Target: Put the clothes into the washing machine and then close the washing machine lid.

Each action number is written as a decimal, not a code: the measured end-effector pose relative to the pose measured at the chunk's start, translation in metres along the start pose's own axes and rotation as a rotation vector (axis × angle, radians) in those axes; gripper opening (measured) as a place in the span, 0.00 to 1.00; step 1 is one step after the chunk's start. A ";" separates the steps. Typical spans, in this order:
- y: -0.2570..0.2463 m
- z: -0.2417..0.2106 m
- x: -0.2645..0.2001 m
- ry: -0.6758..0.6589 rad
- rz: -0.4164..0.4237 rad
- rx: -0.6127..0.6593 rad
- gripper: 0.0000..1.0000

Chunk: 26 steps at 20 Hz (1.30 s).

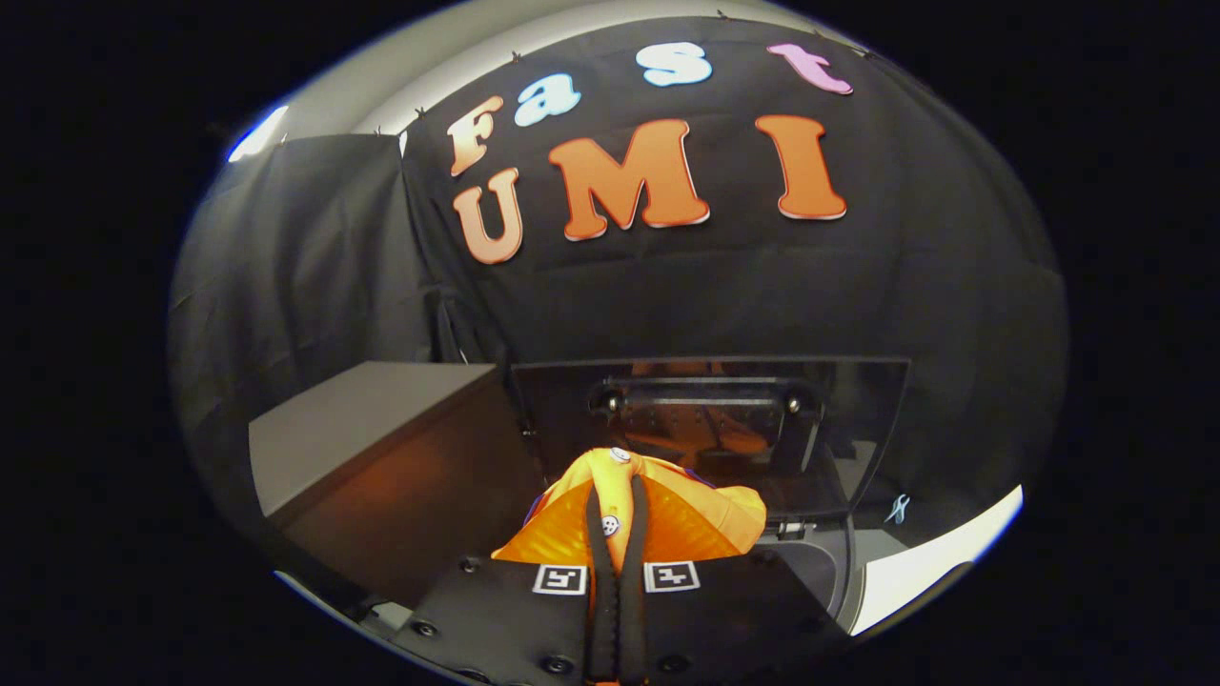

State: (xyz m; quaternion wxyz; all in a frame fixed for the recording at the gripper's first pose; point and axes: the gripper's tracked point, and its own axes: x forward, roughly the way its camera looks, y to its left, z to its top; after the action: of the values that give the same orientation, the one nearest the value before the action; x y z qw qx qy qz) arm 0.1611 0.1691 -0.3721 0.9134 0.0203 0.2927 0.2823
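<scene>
While hand-held gripper [618, 519] pinches one orange garment [667, 519], washer lid [705, 419] upright.

The gripper [618, 519] has both fingers pressed together on orange cloth [686, 519], pointing forward

The gripper [618, 519] has its two fingers pressed close together on a bunched orange garment [710, 519], a fold of it pinched between them and white buttons showing on the cloth. Beyond the garment the washing machine lid [858, 419], dark and glossy, stands raised and upright, with the machine's pale rim [848, 581] below it. A grey-topped cabinet [362, 429] stands just beside the machine.
</scene>
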 end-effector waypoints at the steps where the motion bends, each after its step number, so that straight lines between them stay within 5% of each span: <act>1: -0.004 -0.019 0.007 0.037 0.004 0.008 0.08; 9: -0.011 -0.131 0.076 0.281 0.002 -0.015 0.09; 26: -0.069 -0.232 0.113 0.551 -0.239 0.198 0.09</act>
State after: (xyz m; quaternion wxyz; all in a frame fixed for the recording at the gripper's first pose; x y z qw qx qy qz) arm 0.1443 0.1414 -0.6375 0.8199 -0.0028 0.5556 0.1382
